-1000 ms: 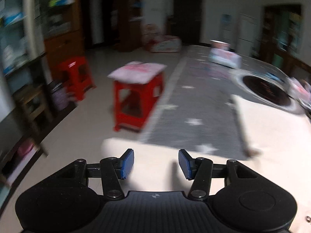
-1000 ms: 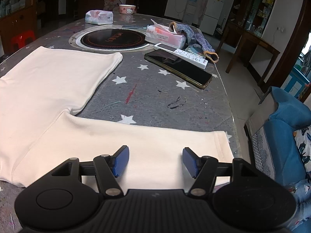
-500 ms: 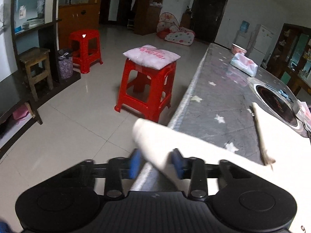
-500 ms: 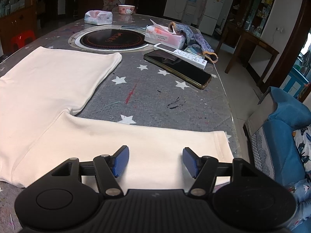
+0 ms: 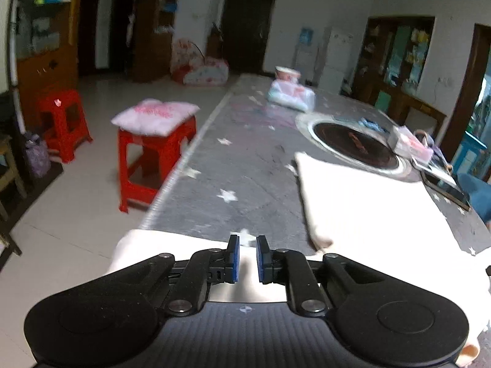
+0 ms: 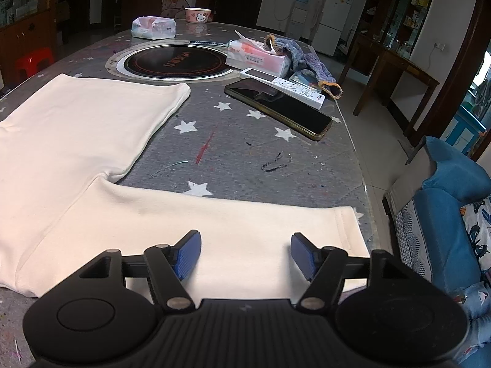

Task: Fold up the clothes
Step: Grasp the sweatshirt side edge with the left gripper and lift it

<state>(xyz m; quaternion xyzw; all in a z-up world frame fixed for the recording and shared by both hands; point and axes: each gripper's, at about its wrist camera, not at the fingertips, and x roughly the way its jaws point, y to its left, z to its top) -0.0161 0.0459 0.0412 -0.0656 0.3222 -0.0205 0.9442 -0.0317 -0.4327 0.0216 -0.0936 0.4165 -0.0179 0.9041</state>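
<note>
Left gripper (image 5: 245, 256), low centre of left wrist view: jaws narrow and closing, cream cloth between the blue pads, apparently pinched at a sleeve or hem edge. Blurred frame, so exact bite unclear.

Right gripper (image 6: 245, 253), low centre of right wrist view: jaws wide and opening a little, hovering over the near sleeve, nothing pressed between the pads.

Garment (image 6: 76, 141): cream, spread flat on the tabletop (image 6: 239, 159), body toward the left of the right view, 1 sleeve running right along the bottom, cuff near the tabletop's right edge.

Handling, as a judgement: light, soft, limp knit; likely to drape and sag when lifted, no risk of breakage, slight cling on the star-print cover. Best holds look like hems, cuffs and corners, where doubled fabric gives grip.

Edges and room: bare tabletop between sleeve and body, good for the fold. Phone (image 6: 277, 109), remote (image 6: 282, 87) and tissue pack (image 6: 256, 56) upper right of centre, well apart from the cloth. Left edge of tabletop drops to floor beside a red stool (image 5: 153, 159); cuff close to the right edge.
</note>
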